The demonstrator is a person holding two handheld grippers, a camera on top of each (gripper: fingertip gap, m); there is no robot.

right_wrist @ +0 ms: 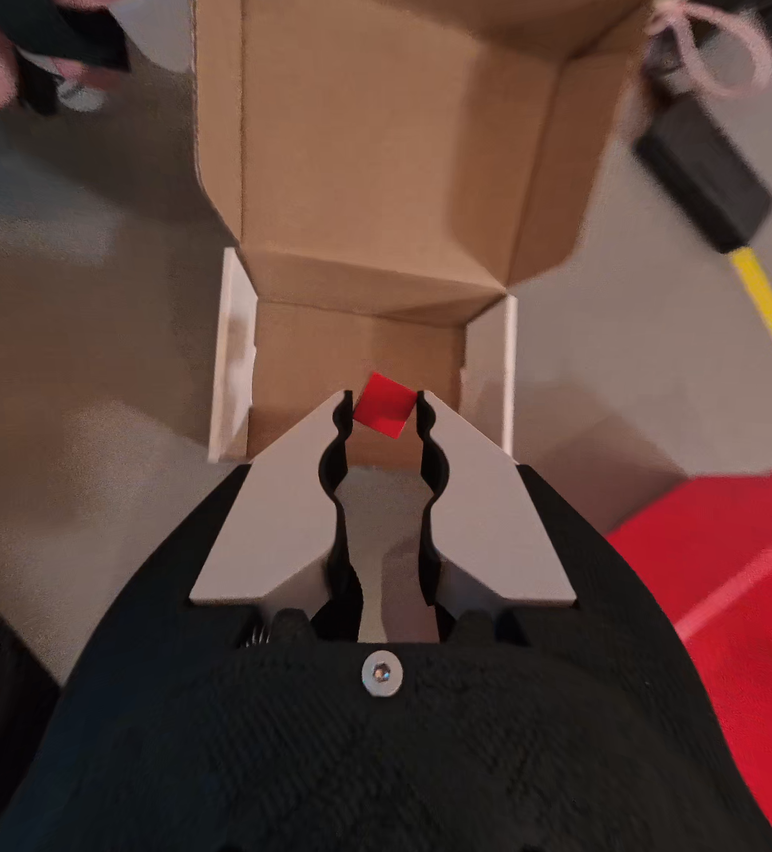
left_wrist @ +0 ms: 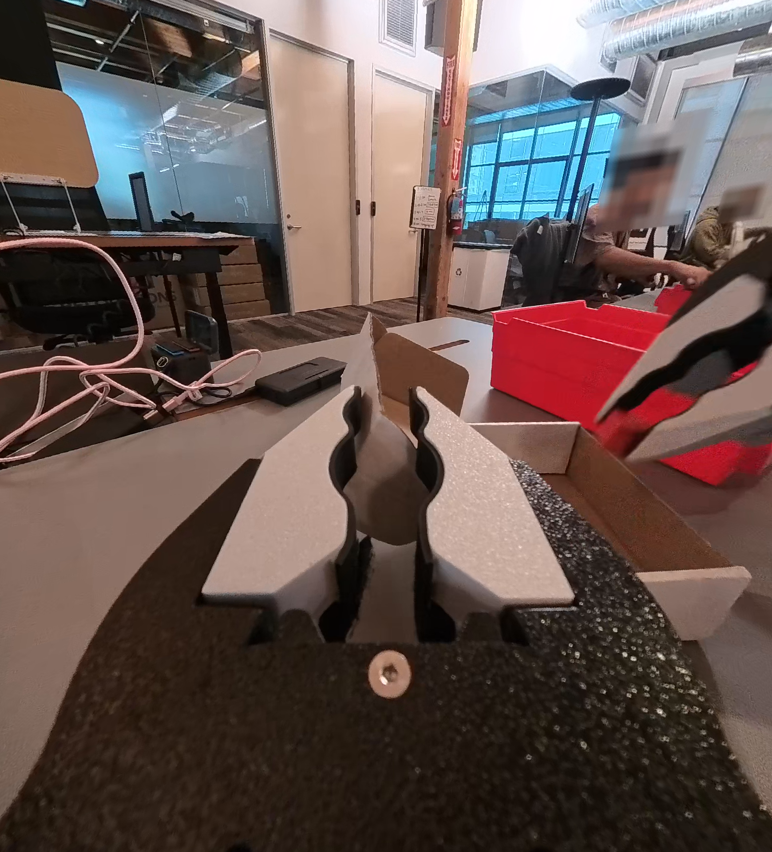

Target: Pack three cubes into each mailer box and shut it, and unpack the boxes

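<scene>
The right gripper (right_wrist: 384, 405) pinches a red cube (right_wrist: 380, 405) at its fingertips directly above the open mailer box (right_wrist: 356, 350), seemingly to lower it in, while the left gripper (left_wrist: 384, 415), jaws part-open around the lid flap (left_wrist: 377, 369), apparently steadies it.

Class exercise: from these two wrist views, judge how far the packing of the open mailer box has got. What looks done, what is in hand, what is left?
Done: the mailer box lies open on the table, lid up. In hand: the right gripper holds one red cube over the box; the left gripper straddles a lid flap, its hold unclear. Left: no other cube shows in the visible part of the box, so more cubes and shutting the lid remain.
</scene>
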